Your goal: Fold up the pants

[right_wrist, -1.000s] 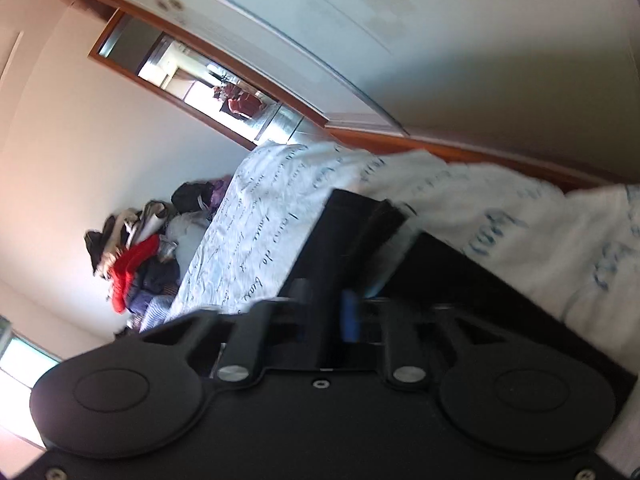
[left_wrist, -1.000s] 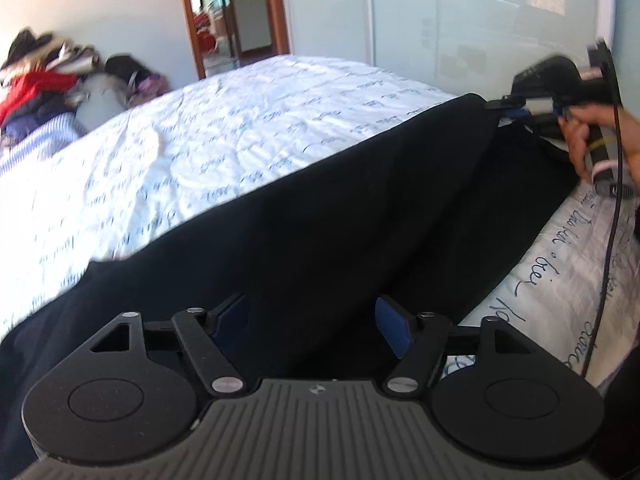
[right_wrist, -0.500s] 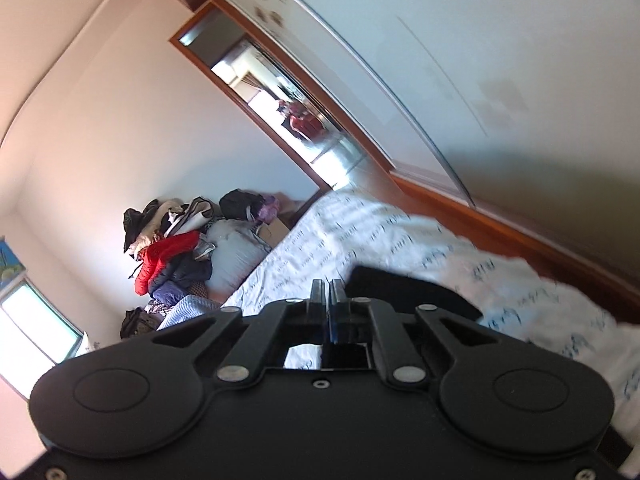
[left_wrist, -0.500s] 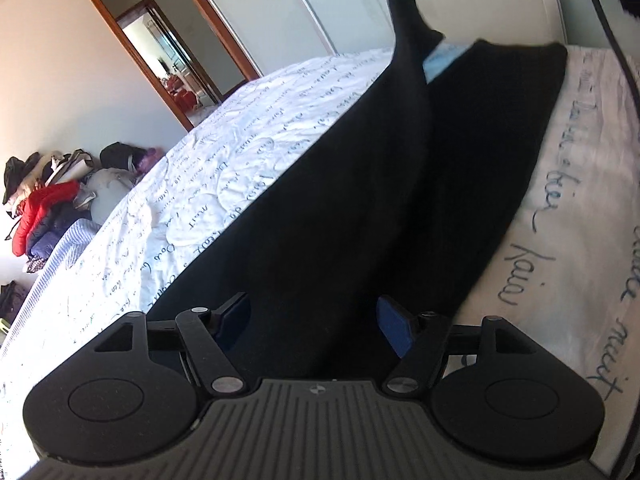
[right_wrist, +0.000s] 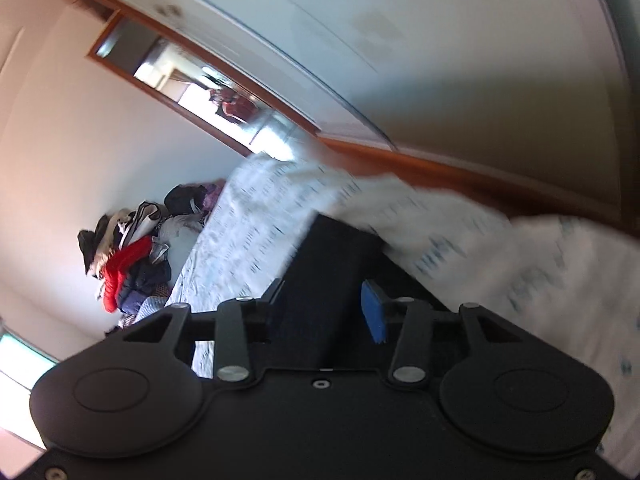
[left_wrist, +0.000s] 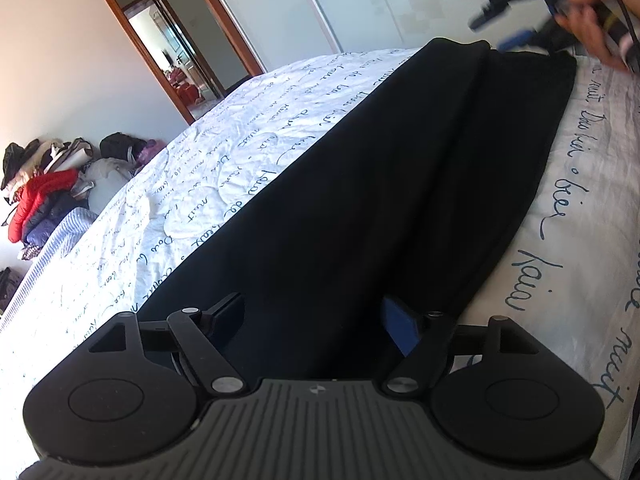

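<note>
Looking along our left gripper, we see the black pants stretched lengthwise across the bed, running from just under the fingers to the far right, one leg laid over the other with a long crease between them. The bed is covered by a white quilted bedspread printed with dark cursive script, rumpled on the left and smoother along the right of the pants. Our left jaws stand wide and are opening further; the near end of the pants lies below the gap, and neither pad presses the cloth.

At the far right end, our right gripper shows blurred above the hem, carried by our right hand with a cable trailing from it. From its own camera, the right gripper has jaws partway apart and opening, with the dark pants seen between the fingers; the cloth looks released rather than pinched, though blur softens the view.

Beyond the bed, a wood-framed doorway opens into a bright further room on the left of the far wall. A white sliding wardrobe door fills the wall to its right. A heap of clothes, with a red jacket among them, sits at the far left against a pale wall.
</note>
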A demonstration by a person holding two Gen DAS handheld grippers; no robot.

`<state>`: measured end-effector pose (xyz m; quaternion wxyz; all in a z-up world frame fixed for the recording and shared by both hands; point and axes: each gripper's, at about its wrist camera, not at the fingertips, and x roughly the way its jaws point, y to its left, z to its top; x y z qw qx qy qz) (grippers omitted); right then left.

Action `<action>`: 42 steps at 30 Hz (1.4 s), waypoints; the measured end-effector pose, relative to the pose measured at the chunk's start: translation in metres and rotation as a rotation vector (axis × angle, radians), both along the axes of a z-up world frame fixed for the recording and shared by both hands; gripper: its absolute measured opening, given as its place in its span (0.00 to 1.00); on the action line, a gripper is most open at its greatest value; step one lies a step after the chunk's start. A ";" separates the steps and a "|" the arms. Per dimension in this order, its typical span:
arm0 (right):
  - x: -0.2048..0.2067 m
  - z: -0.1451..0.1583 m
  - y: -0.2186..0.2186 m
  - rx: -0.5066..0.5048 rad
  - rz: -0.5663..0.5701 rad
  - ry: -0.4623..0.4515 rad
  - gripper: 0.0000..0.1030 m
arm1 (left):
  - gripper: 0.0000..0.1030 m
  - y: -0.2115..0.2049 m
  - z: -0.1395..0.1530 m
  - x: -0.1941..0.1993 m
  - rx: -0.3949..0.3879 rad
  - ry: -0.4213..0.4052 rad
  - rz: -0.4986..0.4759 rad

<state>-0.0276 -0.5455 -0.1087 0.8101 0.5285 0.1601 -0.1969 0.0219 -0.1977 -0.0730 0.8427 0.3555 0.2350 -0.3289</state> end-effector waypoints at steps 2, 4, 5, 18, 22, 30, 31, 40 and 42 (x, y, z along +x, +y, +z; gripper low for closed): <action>-0.001 -0.009 0.000 0.031 -0.002 -0.012 0.42 | 0.78 0.000 0.001 0.001 -0.006 0.011 0.006; 0.002 -0.011 0.002 0.042 0.002 -0.021 0.42 | 0.78 0.001 0.002 0.002 -0.010 0.018 0.010; 0.005 -0.008 0.003 0.049 0.016 -0.031 0.42 | 0.78 0.001 0.002 0.002 -0.011 0.019 0.011; 0.048 -0.015 -0.010 0.086 -0.059 -0.035 0.05 | 0.81 -0.001 0.000 0.003 -0.007 0.007 -0.006; 0.052 0.008 -0.005 0.030 -0.022 -0.074 0.05 | 0.82 0.001 0.000 -0.001 0.018 -0.031 -0.052; 0.072 0.085 0.011 -0.070 0.077 -0.216 0.05 | 0.80 -0.005 -0.007 -0.009 0.083 -0.118 -0.103; 0.074 0.093 0.013 -0.082 0.086 -0.230 0.05 | 0.79 -0.005 -0.007 -0.009 0.086 -0.124 -0.108; 0.085 0.130 0.032 -0.185 0.130 -0.264 0.05 | 0.08 -0.001 0.006 0.023 -0.011 0.034 0.029; 0.085 0.130 0.031 -0.201 0.128 -0.242 0.05 | 0.08 0.006 0.014 0.028 -0.067 0.043 0.055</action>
